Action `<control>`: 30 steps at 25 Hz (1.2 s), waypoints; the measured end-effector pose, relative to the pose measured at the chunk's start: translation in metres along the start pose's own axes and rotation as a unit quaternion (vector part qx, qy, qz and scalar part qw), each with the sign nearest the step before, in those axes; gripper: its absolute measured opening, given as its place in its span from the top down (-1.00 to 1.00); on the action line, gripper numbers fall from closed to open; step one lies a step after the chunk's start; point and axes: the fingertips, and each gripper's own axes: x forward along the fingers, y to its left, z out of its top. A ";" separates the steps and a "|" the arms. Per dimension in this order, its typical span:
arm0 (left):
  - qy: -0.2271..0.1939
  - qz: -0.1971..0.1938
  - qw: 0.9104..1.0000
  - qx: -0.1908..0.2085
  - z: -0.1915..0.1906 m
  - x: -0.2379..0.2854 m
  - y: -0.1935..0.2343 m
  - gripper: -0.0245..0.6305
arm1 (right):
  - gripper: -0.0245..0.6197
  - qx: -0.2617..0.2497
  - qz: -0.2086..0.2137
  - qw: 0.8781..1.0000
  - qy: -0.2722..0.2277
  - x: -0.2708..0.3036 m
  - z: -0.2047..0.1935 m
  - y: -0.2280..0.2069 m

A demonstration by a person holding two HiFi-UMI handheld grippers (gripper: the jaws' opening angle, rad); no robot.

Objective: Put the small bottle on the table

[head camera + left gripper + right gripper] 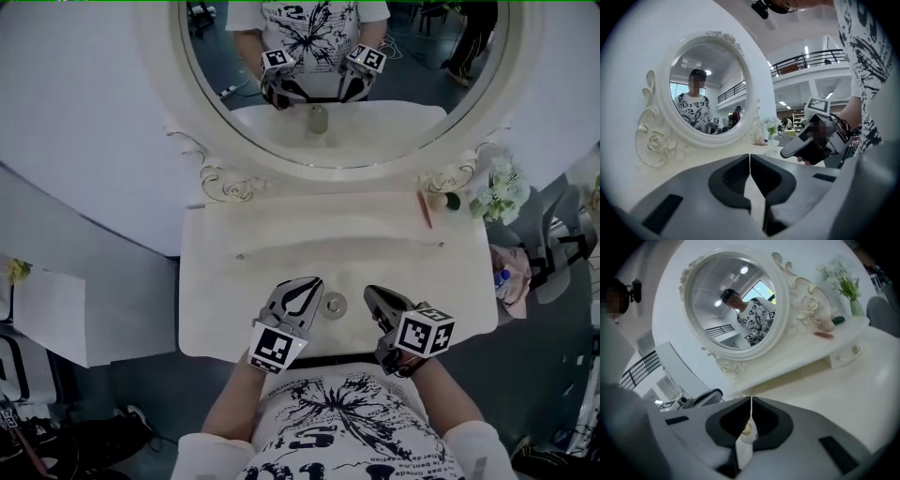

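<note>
Small bottle (335,304) already down on the table (234,309), near the front edge, right between the two grippers. Not held by either one. Left gripper (315,282) just beside it on one side, closed up tight with nothing inside. Right gripper (369,292) just beside it on the other side, also closed tight, nothing pinched. Hard to tell if either tip touches the bottle. So the main part probably done: bottle on the table and let go. Maybe left to do: pulling both grippers back and away without knocking it over.

From the head view: the whole table top from above, with the bottle only a small round top. Also its copy in the big round mirror (403,103), standing upright. At the back right, a thin red stick (425,208) and white flowers (495,192), well apart from the bottle.

From the left gripper view: no bottle at all. Only its own shut tips, the mirror from the side, and the other gripper poking in from the right.

From the right gripper view: a tiny peek of the bottle through the hollow behind its own shut tips. Pale with a gold bit, too small to say more.
</note>
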 end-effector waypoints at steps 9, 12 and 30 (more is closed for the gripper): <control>-0.008 0.040 0.999 -0.014 0.034 -0.030 0.025 0.86 | 0.87 -0.224 -0.024 0.971 -0.076 -0.002 0.033 0.054; -0.033 0.048 0.998 -0.019 0.049 -0.041 0.026 0.86 | 0.87 -0.282 -0.035 0.952 -0.111 -0.007 0.041 0.068; -0.056 0.101 0.993 -0.021 0.064 -0.054 0.047 0.86 | 0.87 -0.359 -0.054 0.918 -0.161 -0.014 0.056 0.081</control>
